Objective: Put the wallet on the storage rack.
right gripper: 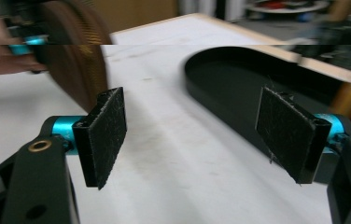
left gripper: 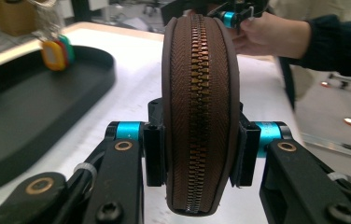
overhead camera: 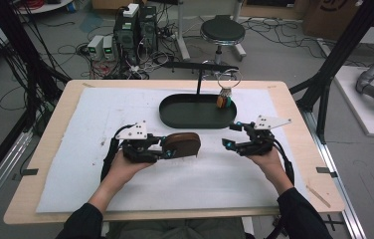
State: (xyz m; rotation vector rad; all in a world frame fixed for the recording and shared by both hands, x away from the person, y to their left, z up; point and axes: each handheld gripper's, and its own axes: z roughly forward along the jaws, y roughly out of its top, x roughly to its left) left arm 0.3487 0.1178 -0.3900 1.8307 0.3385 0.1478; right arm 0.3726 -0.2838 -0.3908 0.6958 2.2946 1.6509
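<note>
1. The left gripper (overhead camera: 167,151) clamps a brown zip case (overhead camera: 182,143) on edge above the white mat (overhead camera: 75,164), zipper facing the camera.
2. The right gripper (overhead camera: 231,134), jaws wide apart and empty, hovers just right of the case, pointed towards it.
3. Beyond, a black oval tray (overhead camera: 175,117) holds a key ring (overhead camera: 225,97).

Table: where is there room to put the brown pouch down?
Bare mat left of the left gripper, which clamps the pouch, and the strip nearest the person. The tray looks empty. Crowded: keys hanging at its right end.
</note>
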